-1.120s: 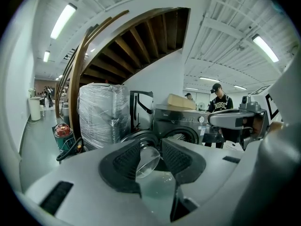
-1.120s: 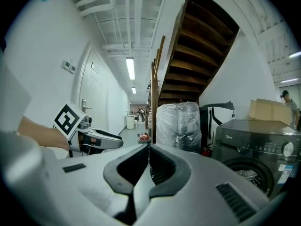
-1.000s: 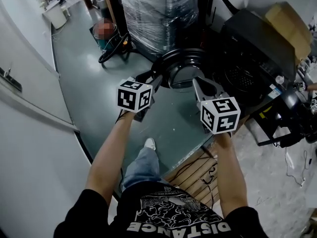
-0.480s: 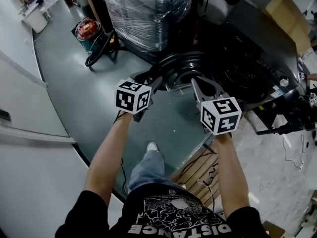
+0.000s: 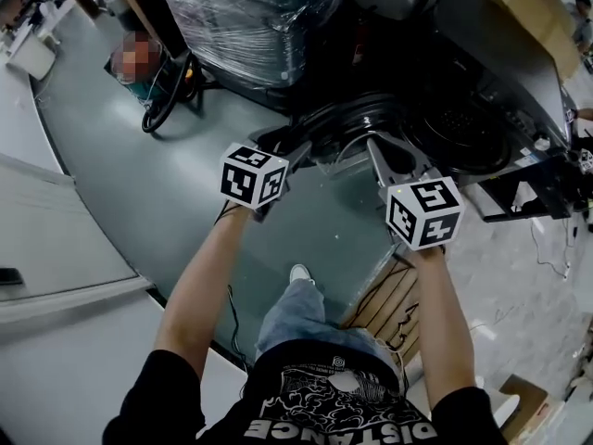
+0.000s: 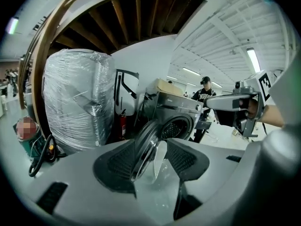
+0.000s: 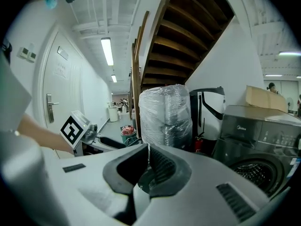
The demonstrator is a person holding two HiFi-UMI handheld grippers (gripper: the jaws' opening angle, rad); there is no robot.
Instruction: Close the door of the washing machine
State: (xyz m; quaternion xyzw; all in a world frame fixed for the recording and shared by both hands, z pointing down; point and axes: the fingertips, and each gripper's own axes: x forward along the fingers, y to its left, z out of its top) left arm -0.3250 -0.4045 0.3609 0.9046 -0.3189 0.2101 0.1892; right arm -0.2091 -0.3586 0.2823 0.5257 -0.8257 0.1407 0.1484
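Before the washing machine (image 5: 491, 72), its round door (image 5: 357, 120) hangs open, rim partly hidden between the left gripper's (image 6: 153, 144) spread, just-opening jaws; contact unclear. Right gripper (image 7: 148, 149) jaws pressed together, empty.

Washing machine (image 6: 183, 108): dark grey front-loader, upright, porthole (image 6: 175, 127) exposed, perforated drum visible inside. Door (image 6: 140, 154): round, dark rim, clear glass bowl, swung wide open, seen near edge-on and tilted. The door rim sits in the gap of the left gripper (image 6: 155, 149) jaws, which have just been opening. Pads aren't pressing it, contact unclear. Machine body lies beyond those jaws, slightly right. From the right gripper (image 7: 146, 157), it's off to the right of the jaws.
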